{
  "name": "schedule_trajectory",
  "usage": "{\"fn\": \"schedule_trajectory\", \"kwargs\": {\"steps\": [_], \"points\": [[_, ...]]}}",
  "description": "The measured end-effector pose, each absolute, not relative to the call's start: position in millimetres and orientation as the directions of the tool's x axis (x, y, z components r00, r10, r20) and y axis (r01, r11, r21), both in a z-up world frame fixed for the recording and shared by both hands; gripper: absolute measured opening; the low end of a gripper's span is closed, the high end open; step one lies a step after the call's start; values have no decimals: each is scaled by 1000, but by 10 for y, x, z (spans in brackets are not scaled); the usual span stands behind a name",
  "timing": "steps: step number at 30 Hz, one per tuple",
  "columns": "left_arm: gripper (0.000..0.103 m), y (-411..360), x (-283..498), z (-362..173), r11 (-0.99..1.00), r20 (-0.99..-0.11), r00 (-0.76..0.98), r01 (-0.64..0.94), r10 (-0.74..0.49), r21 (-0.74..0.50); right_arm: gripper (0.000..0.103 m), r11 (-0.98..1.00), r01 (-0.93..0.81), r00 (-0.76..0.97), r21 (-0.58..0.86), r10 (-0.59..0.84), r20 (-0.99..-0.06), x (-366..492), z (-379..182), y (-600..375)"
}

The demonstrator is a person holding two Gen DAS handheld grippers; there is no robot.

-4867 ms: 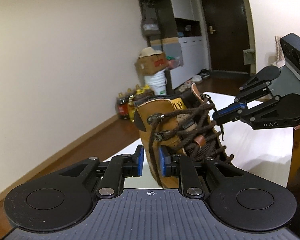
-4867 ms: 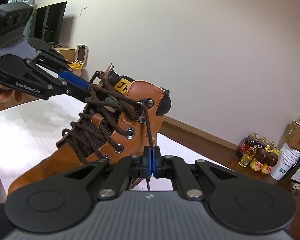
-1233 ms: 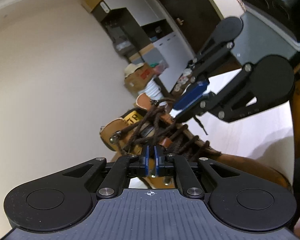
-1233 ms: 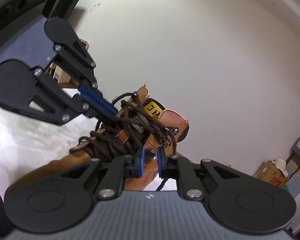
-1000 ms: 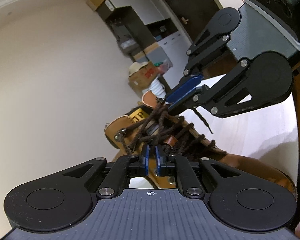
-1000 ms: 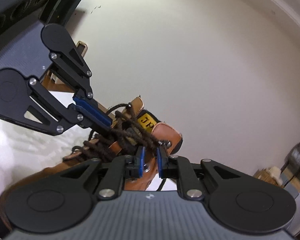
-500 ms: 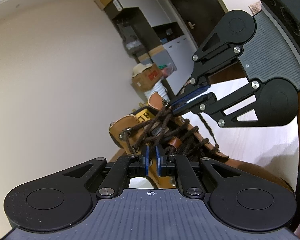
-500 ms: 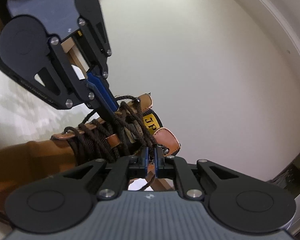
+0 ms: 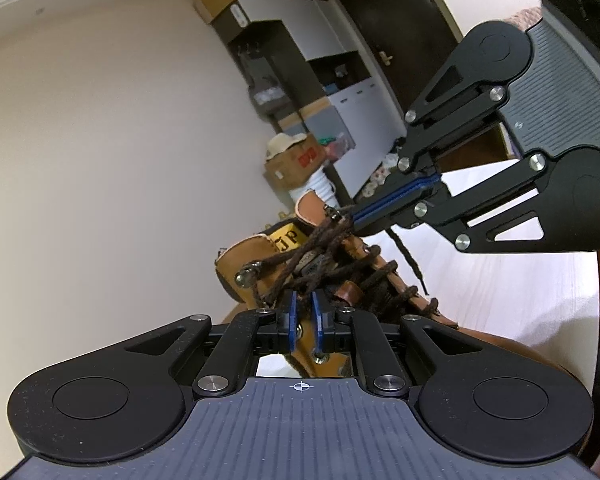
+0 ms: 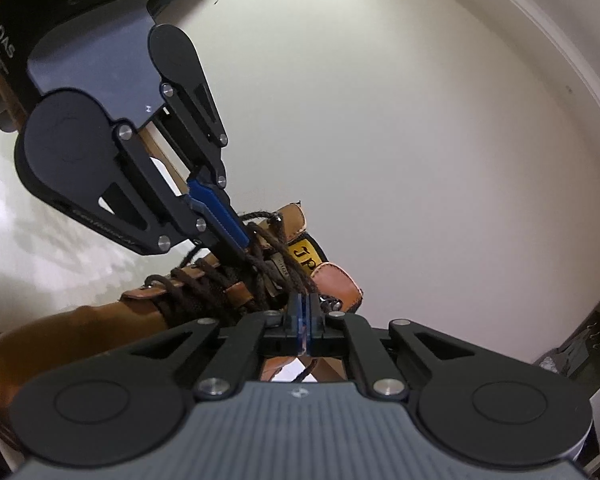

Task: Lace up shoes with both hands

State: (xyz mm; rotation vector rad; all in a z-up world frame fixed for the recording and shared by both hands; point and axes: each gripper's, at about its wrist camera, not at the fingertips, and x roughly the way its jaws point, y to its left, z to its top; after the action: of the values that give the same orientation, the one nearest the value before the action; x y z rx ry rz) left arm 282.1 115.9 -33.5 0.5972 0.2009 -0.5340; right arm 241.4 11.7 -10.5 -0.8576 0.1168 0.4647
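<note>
The tan boot lies on the white tabletop; the right tool has pinched its brown lace near the collar; the left tool is parting its pads around lace strands, so hold tension steady while regripping.

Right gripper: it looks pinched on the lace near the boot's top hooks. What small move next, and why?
Probably draw the right gripper gently back to take up slack: its pads are shut on the brown lace at the boot collar, while the left gripper is opening, with no lace clearly between its jaws.
</note>
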Motion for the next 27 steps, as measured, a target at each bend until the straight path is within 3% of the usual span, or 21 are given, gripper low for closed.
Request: {"fn": "schedule_trajectory", "kwargs": {"steps": [5,10,16,22,27], "points": [[12,1294,2684,-245,710,-274,862,507,-427,489,2,578,-454,888,-678,358,-290,2455,-111,66],[12,1266,2723,-230,678,-274,865,500,-420,539,3,578,-451,889,-680,356,-288,2442,-125,64],[11,1153,2786,-303,613,-258,889,450,-379,650,3,571,-445,892,-690,352,-285,2343,-78,96],[2,1189,2882,-245,663,-293,875,484,-386,571,3,581,-448,891,-679,351,-287,2250,-55,86],[1,1186,2789,-139,691,-283,857,515,-431,508,2,628,-471,880,-620,378,-287,2206,41,77]]}}
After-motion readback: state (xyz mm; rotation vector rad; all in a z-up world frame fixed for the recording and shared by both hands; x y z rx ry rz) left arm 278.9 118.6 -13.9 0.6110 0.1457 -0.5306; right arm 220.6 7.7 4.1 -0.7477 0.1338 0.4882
